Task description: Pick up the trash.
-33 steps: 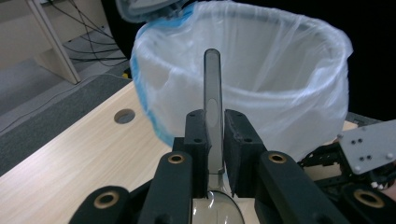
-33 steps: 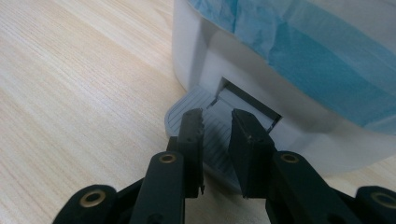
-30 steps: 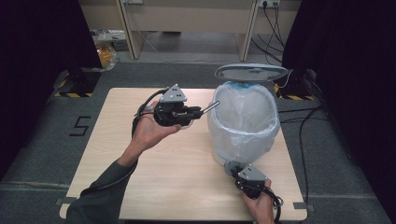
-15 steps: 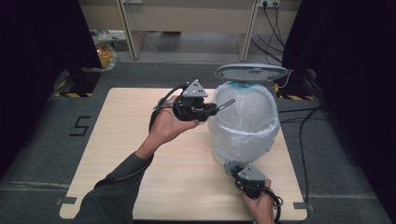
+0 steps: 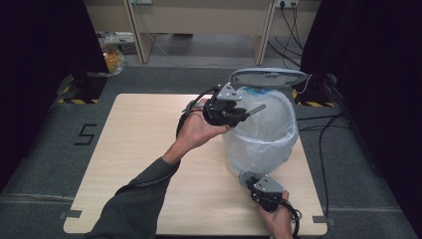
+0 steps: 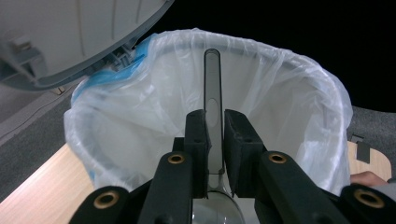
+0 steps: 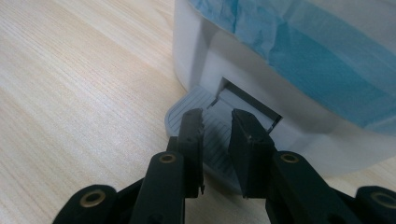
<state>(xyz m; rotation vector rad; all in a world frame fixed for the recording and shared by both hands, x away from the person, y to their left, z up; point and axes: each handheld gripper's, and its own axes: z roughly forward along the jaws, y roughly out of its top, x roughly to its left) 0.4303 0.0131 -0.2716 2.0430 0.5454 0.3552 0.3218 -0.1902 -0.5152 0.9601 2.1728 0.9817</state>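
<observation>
Grey carpet floor (image 5: 149, 74), black curtains (image 5: 45, 45), wooden table (image 5: 139, 149).

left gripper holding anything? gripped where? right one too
The left gripper is shut on a clear plastic spoon, gripped low on the handle just above the bowl. The right gripper holds nothing; its jaws press the bin pedal.

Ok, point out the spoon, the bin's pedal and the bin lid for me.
spoon (image 6: 212, 84), left gripper view, on its grey handle above the jaws.
pedal (image 7: 215, 128), right gripper view, on its ribbed top.
bin lid (image 5: 267, 77), high view, middle of the raised lid.
</observation>
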